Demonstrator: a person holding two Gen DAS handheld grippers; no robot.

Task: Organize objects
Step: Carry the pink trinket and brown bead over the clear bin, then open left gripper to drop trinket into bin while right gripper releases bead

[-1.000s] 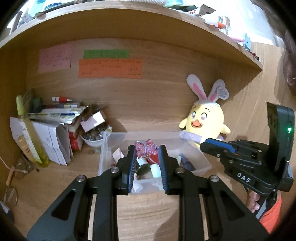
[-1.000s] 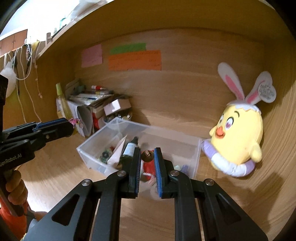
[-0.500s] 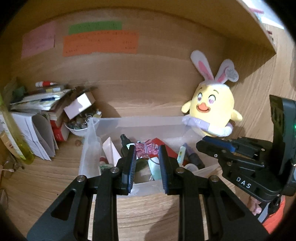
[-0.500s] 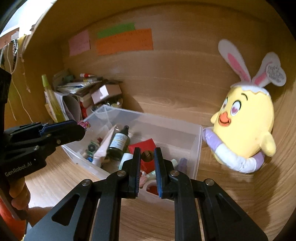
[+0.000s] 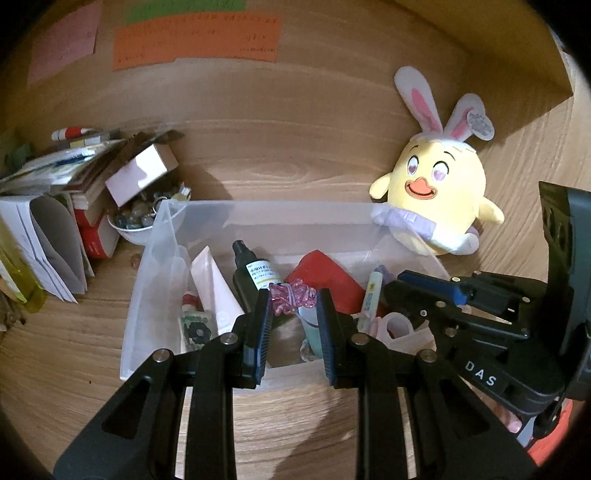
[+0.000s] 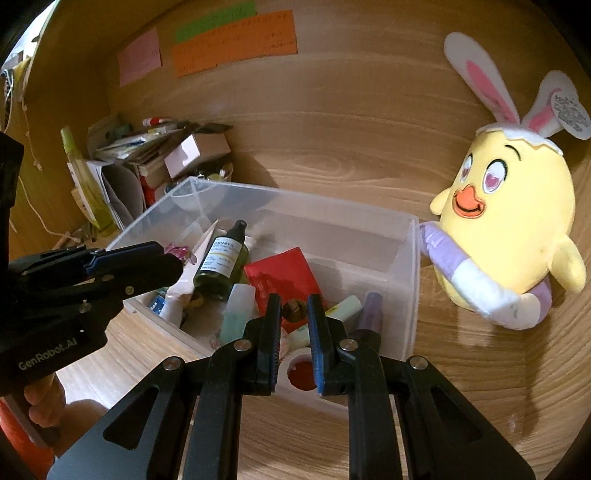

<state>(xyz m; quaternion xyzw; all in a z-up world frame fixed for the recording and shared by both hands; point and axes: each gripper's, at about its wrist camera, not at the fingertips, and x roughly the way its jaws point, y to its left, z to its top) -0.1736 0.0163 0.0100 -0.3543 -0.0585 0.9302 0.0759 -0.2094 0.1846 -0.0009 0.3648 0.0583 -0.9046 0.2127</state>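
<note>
Pink hair clip (image 5: 291, 296) in left hand-held gripper (image 5: 292, 303) above clear bin (image 5: 155, 273)

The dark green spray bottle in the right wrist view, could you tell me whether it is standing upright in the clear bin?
No, the dark green spray bottle lies tilted among the other items inside the clear plastic bin.

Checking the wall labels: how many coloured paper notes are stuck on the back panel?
3: a pink note leftmost, a green note above an orange note.
</note>
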